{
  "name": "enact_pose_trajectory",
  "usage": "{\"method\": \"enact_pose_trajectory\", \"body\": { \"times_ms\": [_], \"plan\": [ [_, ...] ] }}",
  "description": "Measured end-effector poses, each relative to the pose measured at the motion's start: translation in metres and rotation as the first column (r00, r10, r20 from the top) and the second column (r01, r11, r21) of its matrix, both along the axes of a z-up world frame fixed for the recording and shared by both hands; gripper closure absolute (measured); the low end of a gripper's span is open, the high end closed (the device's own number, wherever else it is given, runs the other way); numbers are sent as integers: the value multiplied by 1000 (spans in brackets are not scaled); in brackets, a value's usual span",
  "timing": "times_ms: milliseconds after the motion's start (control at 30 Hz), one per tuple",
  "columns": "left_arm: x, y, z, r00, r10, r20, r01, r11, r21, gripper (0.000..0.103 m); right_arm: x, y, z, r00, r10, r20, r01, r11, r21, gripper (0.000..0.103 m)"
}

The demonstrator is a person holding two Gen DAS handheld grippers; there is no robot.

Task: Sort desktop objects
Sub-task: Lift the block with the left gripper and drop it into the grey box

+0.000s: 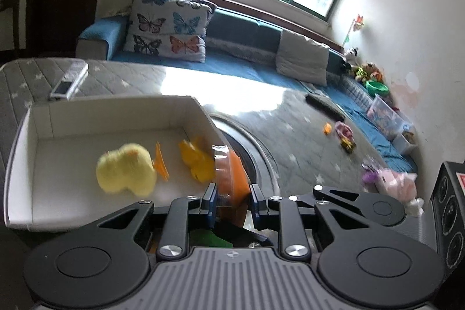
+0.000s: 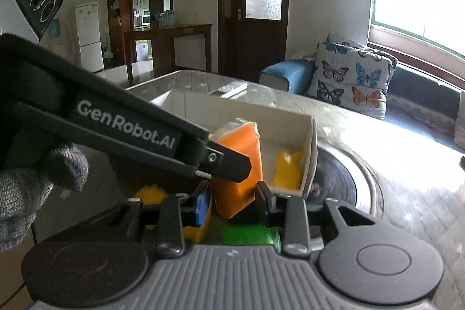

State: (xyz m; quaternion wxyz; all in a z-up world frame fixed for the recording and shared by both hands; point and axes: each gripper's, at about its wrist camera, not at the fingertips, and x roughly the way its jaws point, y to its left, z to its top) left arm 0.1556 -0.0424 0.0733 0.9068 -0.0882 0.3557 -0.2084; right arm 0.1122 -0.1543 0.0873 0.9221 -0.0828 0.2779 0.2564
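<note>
We hold a flat orange plastic-wrapped packet between both tools at once: the right gripper has its fingers closed on the packet's lower edge, and the left gripper, seen from its own camera, pinches the same orange packet edge-on, with a clear crinkled film seam showing along its top. It hangs in the air just at the near corner of the shallow white cardboard box, not yet inside it. We judge the packet to be light and fairly soft, its film slick and easily creased, so a grip low on the body, away from the seam, seems safest; squeezing the seam alone might let it slide out. From the right camera the left tool's black arm crosses in front of the packet's upper half, so how deep its fingers reach we cannot tell there. Inside the box lie a pale yellow fluffy toy and a deeper yellow plastic toy, both blurred. Below the right gripper sit green and yellow things we cannot identify. The box rests on a grey quilted table cover, with a white remote control beyond it.
</note>
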Motion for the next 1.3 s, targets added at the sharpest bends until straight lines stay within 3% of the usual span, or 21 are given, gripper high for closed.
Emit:
{"method": "enact_pose_trajectory", "body": {
  "times_ms": [233, 633, 1300],
  "plan": [
    [37, 8, 1, 999, 47, -10, -47, 999, -17, 78, 41, 9, 2, 1000, -17, -9, 17, 1000, 18, 70],
    [69, 11, -32, 994, 66, -85, -66, 998, 2, 76, 81, 12, -29, 995, -36, -97, 37, 999, 10, 70],
    [49, 12, -31, 994, 80, -69, -78, 996, 35, 76, 66, 0, -25, 996, -50, -68, 50, 999, 11, 69]
  ]
}}
